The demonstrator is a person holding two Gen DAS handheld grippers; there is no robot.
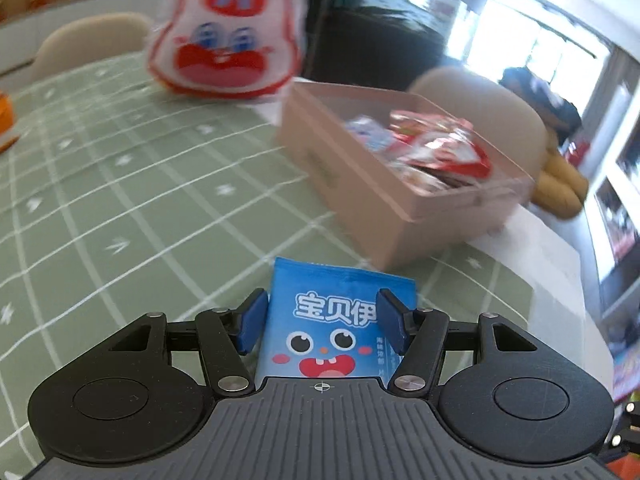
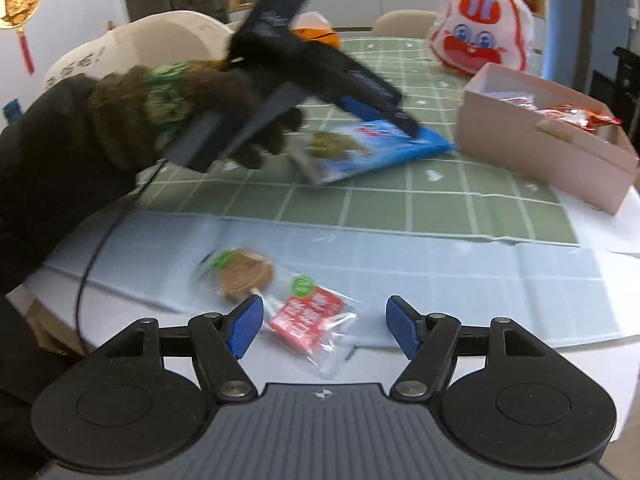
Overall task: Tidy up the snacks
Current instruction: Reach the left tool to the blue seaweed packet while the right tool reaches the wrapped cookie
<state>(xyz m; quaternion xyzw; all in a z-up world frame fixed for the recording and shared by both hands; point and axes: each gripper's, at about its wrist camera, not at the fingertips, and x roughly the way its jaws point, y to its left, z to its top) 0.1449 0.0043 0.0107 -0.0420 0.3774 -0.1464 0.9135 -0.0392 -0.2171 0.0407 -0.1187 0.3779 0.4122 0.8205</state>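
On the left, the left gripper is clamped on a blue snack packet, its blue pads pressing the packet's two side edges so it stands up between them, printed face toward the camera. It is held clear of the green checked tablecloth, probably so it can be carried across to the pink box, which lies ahead and to the right with red and white packets already piled in it. The right wrist view shows the same packet hanging in the air from that gripper, near the box's near corner but not yet over it. A white and red rabbit bag stands further back on the table.

To the right, the right gripper is spread wide and grips nothing. It hovers low over the pale cloth at the table edge, seemingly poised for the next pick. A red wrapped snack lies between its fingers, closer to the left pad, and a round brown biscuit in clear wrap lies just beyond that pad, touching or overlapping the red one.
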